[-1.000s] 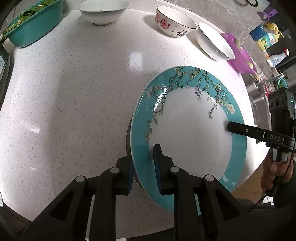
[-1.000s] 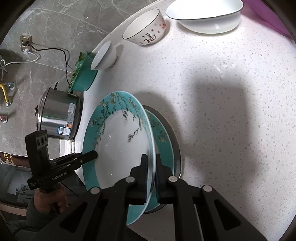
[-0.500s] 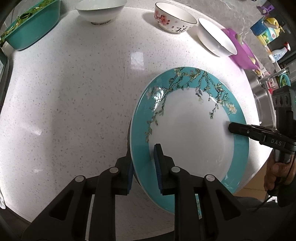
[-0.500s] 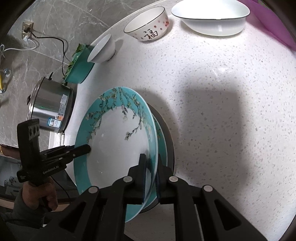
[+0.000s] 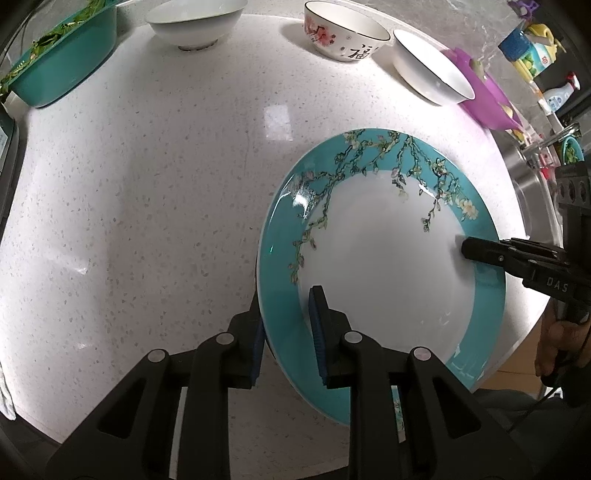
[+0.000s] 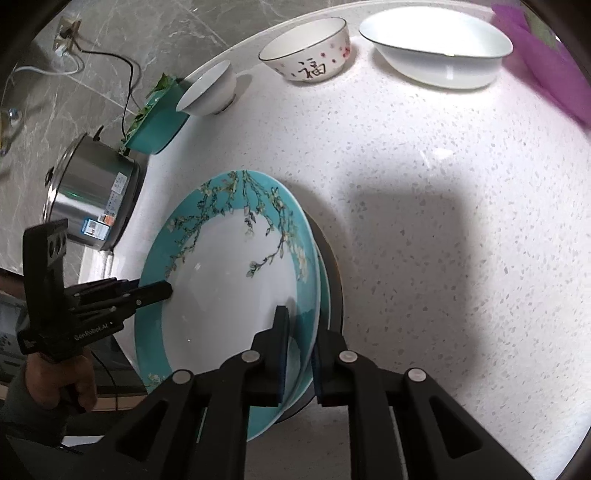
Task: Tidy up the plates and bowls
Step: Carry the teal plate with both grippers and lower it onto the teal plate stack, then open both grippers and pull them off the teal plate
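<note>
Left wrist view: teal dish [image 5: 62, 66] holds greens; three bowls empty. Left gripper [image 5: 286, 332] and right gripper [image 6: 299, 343] each clamp the blossom plate [image 5: 380, 258] rim.

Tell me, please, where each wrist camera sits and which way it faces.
Left wrist: on the left gripper, looking steeply down at the teal-rimmed floral ceramic plate it grips; the right gripper and right hand show opposite.
Right wrist: on the right gripper, looking down at the same plate from its opposite rim; the left hand shows.
Shared: the plate, the white speckled countertop, the flower-painted bowl.
</note>
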`<state>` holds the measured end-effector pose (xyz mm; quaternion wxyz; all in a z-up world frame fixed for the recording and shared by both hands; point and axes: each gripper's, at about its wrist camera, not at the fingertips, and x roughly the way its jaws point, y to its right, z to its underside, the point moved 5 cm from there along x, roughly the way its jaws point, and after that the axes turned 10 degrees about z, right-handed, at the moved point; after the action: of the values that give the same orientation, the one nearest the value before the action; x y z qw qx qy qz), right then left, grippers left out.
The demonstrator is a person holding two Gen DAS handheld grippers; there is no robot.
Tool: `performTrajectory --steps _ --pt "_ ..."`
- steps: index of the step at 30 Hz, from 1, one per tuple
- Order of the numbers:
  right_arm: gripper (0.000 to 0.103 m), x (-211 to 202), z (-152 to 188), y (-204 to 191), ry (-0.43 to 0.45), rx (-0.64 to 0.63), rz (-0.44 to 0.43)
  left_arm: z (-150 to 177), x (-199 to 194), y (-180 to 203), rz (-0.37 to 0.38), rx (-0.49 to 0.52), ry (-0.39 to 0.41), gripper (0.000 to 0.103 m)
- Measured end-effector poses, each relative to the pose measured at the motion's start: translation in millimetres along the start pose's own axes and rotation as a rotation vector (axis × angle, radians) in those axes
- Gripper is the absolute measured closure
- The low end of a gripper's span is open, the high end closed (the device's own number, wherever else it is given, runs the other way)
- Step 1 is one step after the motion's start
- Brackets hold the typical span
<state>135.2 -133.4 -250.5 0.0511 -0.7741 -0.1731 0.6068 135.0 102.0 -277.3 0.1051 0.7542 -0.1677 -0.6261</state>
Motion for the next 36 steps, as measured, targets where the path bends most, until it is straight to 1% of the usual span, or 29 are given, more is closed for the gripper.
performTrajectory --steps 4,8,10,11,16,21,23,28,29,30,31,32,33,35,36 --pt "0.087 -3 -1 -7 0.02 -0.06 0.071 0 2 1 -0.005 0.006 0.0 0.082" --pt "0.084 -4 -2 -14 0.043 -0.115 0.137 -3 4 3 -0.027 0.029 -0.001 0.082" --pt "0.082 -3 -2 -17 0.055 -0.154 0.203 -3 6 4 -0.028 0.041 -0.004 0.082" --pt "0.08 -2 -1 -18 0.056 -0.164 0.221 -3 6 5 -0.034 0.047 -0.004 0.082" --pt "0.079 4 1 -14 0.037 -0.141 0.216 -3 7 3 -0.031 0.051 -0.003 0.082" --pt "0.079 3 1 -14 0.047 -0.145 0.229 -3 7 3 -0.033 0.054 -0.005 0.082" --pt "0.078 4 2 -14 0.049 -0.155 0.246 -2 6 1 -0.033 0.05 -0.001 0.082" --pt "0.075 4 2 -16 0.054 -0.158 0.257 -1 6 0 -0.018 0.033 0.009 0.081" --pt "0.073 4 2 -16 0.053 -0.156 0.259 -1 5 -1 -0.011 0.025 0.014 0.077" --pt "0.066 4 2 -16 0.051 -0.15 0.254 -2 4 -1 -0.009 0.021 0.019 0.06" --pt "0.062 4 2 -16 0.052 -0.146 0.255 -2 3 -2 -0.012 0.016 0.023 0.042" --pt "0.052 3 2 -16 0.058 -0.14 0.257 -2 1 -3 -0.011 0.01 0.035 0.01" --pt "0.042 2 2 -16 0.063 -0.133 0.258 -2 -2 -4 -0.002 0.005 0.049 0.001" --pt "0.032 -5 0 -13 0.083 -0.108 0.257 -3 -9 -6 0.01 -0.004 0.071 0.0" --pt "0.029 -7 0 -12 0.091 -0.099 0.258 -4 -12 -8 0.007 -0.007 0.075 0.0"
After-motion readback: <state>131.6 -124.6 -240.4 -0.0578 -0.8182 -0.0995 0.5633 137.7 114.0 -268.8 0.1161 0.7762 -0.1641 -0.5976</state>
